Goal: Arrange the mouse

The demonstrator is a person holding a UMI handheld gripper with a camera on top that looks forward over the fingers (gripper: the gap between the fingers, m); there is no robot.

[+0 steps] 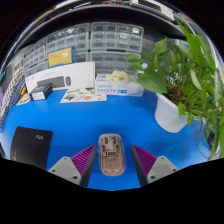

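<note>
A translucent beige mouse (110, 152) lies on the blue mat (100, 118), between my two fingers. My gripper (111, 163) is open: the purple pads (82, 160) stand on either side of the mouse with a small gap showing at each side. The mouse rests on the mat on its own. Its rear end is hidden at the lower edge between the fingers.
A black box (30, 146) sits on the mat to the left of the fingers. A potted plant in a white pot (172, 112) stands at the right. Beyond the mat lie a white box (62, 78), leaflets (82, 95) and drawer cabinets (100, 45).
</note>
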